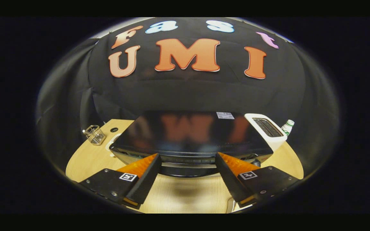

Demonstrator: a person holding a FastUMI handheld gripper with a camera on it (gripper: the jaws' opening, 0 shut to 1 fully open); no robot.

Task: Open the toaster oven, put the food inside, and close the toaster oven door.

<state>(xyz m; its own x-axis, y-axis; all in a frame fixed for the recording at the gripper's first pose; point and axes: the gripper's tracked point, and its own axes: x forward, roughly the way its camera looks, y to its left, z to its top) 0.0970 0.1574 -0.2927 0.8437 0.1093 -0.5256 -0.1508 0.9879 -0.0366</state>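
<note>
a: pale wood is what everything sits on, a round-edged table [85,160] that spreads out under the fingers and off to both sides.

b: yep, and the biggest thing on it is the toaster oven [188,134], dark and glossy on top, sitting square ahead of the gripper. shiny enough that the wall behind shows up as a blurry reflection. there's a small pale sticker near its back edge.

a: door looks closed to me, i can see the handle bar [188,165] running along the front, right between the two fingertips.

b: what about the gripper [188,157] itself?

a: fingers wide apart, nothing held between them. the tips are just at the oven's front edge, one on each side of that handle. can't tell if they actually touch the oven or just hover close.

b: next down in size, a white pop-up toaster [268,130] right beside the oven's far right corner, slots facing up.

a: then a little wire basket [94,134] out on the left part of the table, well apart from the oven. looks see-through, can't make out anything in it.

b: and smallest, a bottle [287,126] with a white cap poking out just behind the white toaster. label's too small to make out.
</note>
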